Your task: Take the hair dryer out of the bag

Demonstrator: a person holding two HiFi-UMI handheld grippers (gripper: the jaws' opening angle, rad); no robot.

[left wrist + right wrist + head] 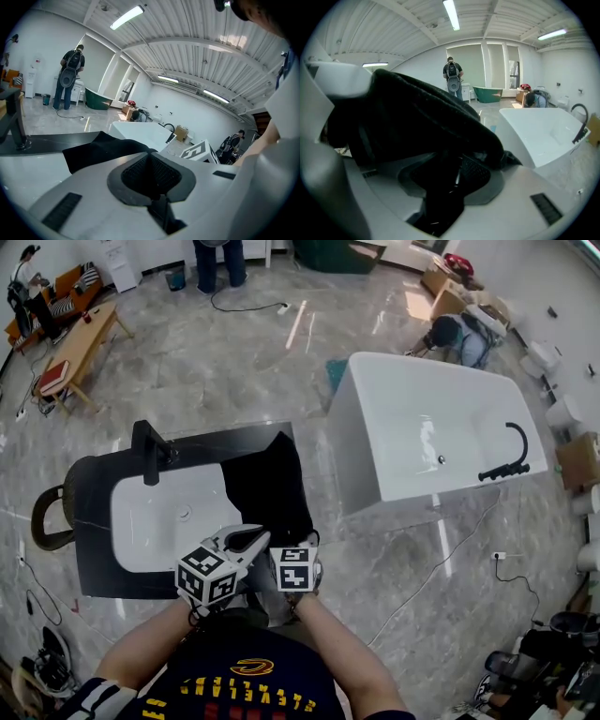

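A black cloth bag (269, 482) lies on the right end of the black counter (211, 439), its near end under my two grippers. No hair dryer shows in any view. My left gripper (251, 538) points at the bag's near edge; in the left gripper view its jaws (151, 174) meet with nothing between them and the bag (101, 149) lies just ahead. My right gripper (306, 546) sits at the bag's near right corner. In the right gripper view its jaws (455, 174) stand apart, and the bag's black cloth (417, 112) drapes over one jaw and hangs down between the pads.
A white basin (169, 514) with a black tap (148, 454) is set in the counter left of the bag. A white bathtub (436, 427) stands to the right, with a person (457, 336) crouching behind it. A cable (450, 554) runs across the marble floor.
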